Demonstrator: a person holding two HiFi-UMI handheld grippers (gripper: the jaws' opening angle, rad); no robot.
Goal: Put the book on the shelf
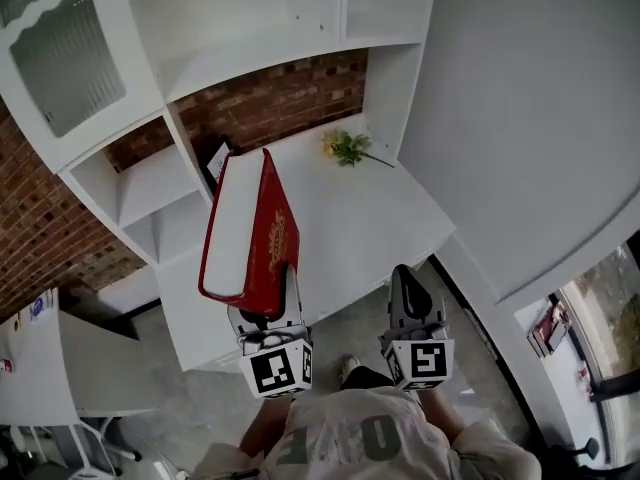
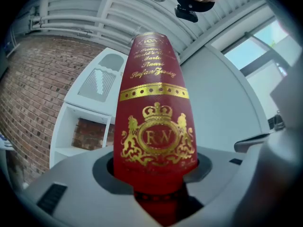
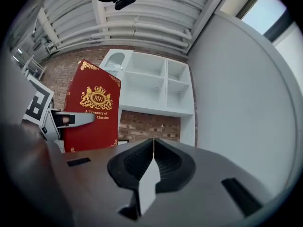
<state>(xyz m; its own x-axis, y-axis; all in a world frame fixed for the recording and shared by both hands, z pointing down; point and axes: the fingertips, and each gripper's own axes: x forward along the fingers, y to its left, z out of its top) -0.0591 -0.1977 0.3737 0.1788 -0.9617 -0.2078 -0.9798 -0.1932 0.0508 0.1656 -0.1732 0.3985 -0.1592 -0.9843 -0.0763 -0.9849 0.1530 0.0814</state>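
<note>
Biggest worry is the white shelf unit point(image 1: 150, 183), which sits ahead of the left gripper point(image 1: 268, 313) and off to its left. The cubbies don't look roomy next to the book. If it goes in even slightly crooked, I'd bet on a corner catching a divider or shelf edge and the whole thing twisting in the grip.

The desk point(image 1: 350, 228) starts just ahead of both grippers, and what's right under them looks like floor. A slip about here probably means the book clips the desk's near edge or goes all the way down.

The book point(image 1: 250, 233) is a big red hardback. The left gripper is clamped over its spine, low down, one jaw on each cover. Most of the book rises above the jaws and reaches out ahead of them. That's a lot of lever on a small bite, so any bump or quick swing could make it pivot or slide out between the pads.

The right gripper point(image 1: 408, 293) is just to the right of the left one, jaws pressed together with nothing in them. So it's giving the book zero support.

Small stuff: a yellow flower point(image 1: 347, 147) lies on the desk ahead and right of the left gripper. A little dark card point(image 1: 218, 160) stands ahead of it, by the cubbies. A wide swing could knock either.
</note>
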